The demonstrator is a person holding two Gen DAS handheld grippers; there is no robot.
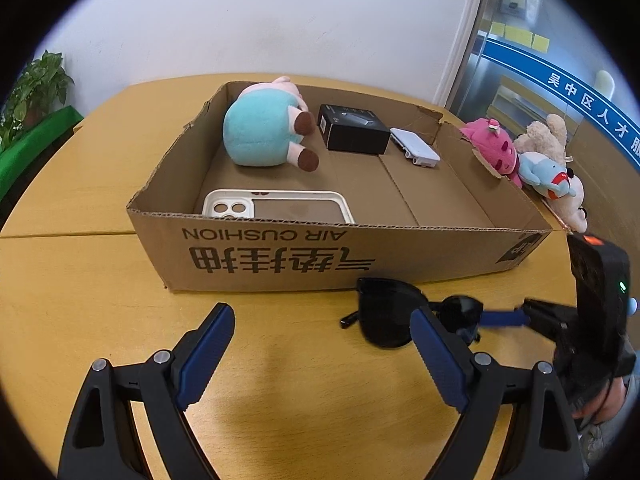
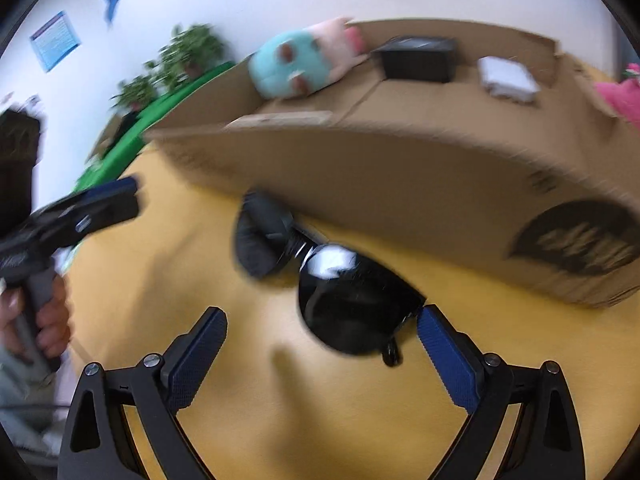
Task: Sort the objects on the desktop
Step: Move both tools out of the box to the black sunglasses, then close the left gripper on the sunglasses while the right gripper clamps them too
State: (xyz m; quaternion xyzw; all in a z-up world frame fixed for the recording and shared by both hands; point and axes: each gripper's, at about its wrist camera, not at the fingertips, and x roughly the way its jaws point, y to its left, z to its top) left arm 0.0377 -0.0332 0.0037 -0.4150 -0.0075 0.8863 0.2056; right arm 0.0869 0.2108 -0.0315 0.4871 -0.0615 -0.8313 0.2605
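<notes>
Black sunglasses [image 1: 384, 316] lie folded on the yellow table, just in front of the cardboard box [image 1: 360, 256]. My left gripper [image 1: 323, 316] is open low over the table; its right finger covers part of the glasses and nothing sits between its pads. In the blurred right wrist view the sunglasses [image 2: 344, 292] lie between the wide-apart fingers of my right gripper [image 2: 322, 316], close to the right pad [image 2: 444, 356]. That gripper is open. The right gripper [image 1: 486, 326] reaches the glasses from the right. The left gripper [image 2: 128, 196] shows at far left.
The box holds a teal and pink plush pig [image 1: 264, 128], a black carton [image 1: 352, 128], a white device [image 1: 416, 148] and a phone case [image 1: 276, 208]. Pink [image 1: 492, 144], beige [image 1: 544, 136] and blue [image 1: 548, 172] plush toys lie right of it. A plant [image 1: 36, 88] stands far left.
</notes>
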